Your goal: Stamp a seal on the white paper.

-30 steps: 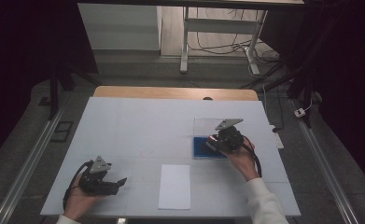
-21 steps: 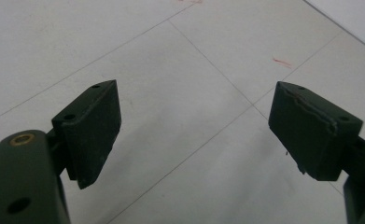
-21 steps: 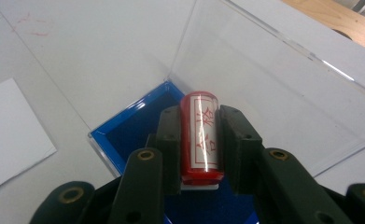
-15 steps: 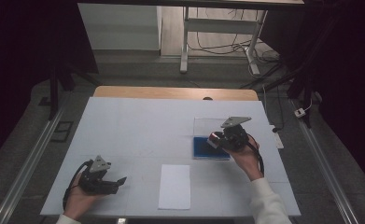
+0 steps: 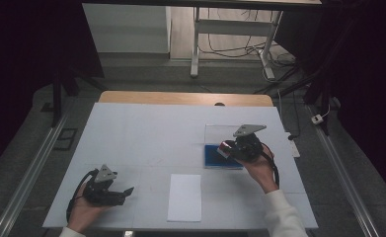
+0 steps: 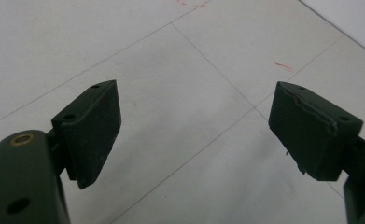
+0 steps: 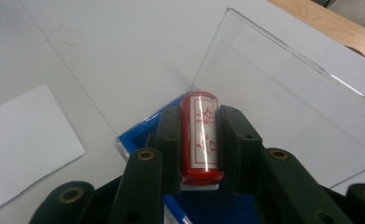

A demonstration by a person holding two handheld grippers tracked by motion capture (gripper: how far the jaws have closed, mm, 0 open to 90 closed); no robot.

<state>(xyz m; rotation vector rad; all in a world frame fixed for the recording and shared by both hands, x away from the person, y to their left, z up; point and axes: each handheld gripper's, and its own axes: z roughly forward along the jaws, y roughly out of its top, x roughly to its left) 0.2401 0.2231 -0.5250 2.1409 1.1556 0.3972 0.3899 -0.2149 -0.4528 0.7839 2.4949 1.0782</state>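
Right gripper point(image 7: 199, 140) clamps red stamp point(image 7: 201, 135) above blue case point(image 5: 220, 157)

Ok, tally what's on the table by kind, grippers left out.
Red stamp: 1
Blue ink pad box with clear lid: 1
White paper sheet: 1
Total: 3

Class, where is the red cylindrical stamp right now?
The red cylindrical stamp sits clamped in the right gripper, above the blue tray right of the white paper sheet.
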